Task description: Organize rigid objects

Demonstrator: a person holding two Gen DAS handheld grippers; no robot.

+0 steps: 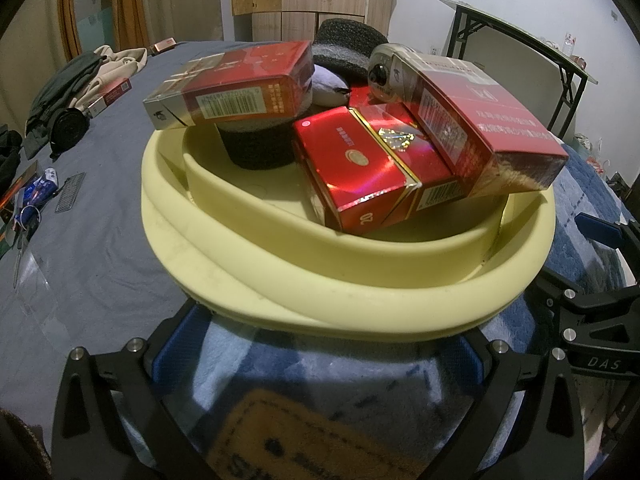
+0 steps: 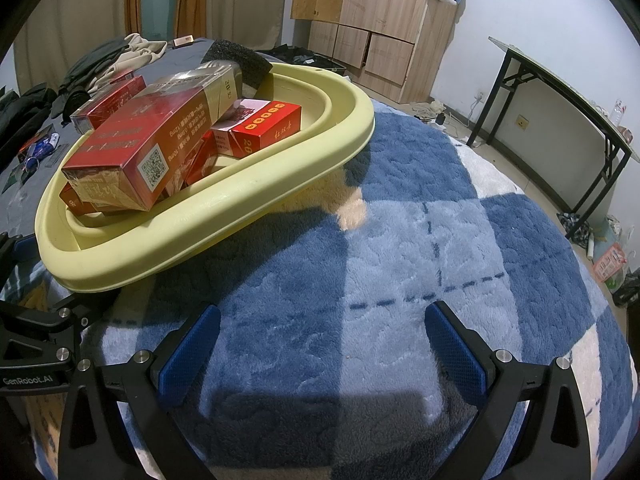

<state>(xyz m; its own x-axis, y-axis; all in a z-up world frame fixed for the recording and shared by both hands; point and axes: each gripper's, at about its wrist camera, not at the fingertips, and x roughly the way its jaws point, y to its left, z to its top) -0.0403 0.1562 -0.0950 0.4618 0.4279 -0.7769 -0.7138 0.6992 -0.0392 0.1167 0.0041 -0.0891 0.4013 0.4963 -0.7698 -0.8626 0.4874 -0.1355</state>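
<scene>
A pale yellow basin [image 1: 360, 280] sits on a blue checked blanket and holds several red cigarette boxes [image 1: 372, 164], a black foam block [image 1: 260, 148] and a small silver camera [image 1: 386, 70]. It also shows in the right wrist view [image 2: 224, 208], with the boxes [image 2: 140, 152] piled inside. My left gripper [image 1: 320, 344] is open, its blue pads spread wide just under the basin's near rim. My right gripper [image 2: 320, 344] is open and empty over the blanket [image 2: 400, 240], to the right of the basin.
Clothes [image 1: 80, 76], another red box [image 1: 112, 96] and small clutter [image 1: 36, 192] lie on the grey sheet to the left. A folding table [image 2: 568, 100] and wooden cabinets [image 2: 372, 20] stand beyond the bed.
</scene>
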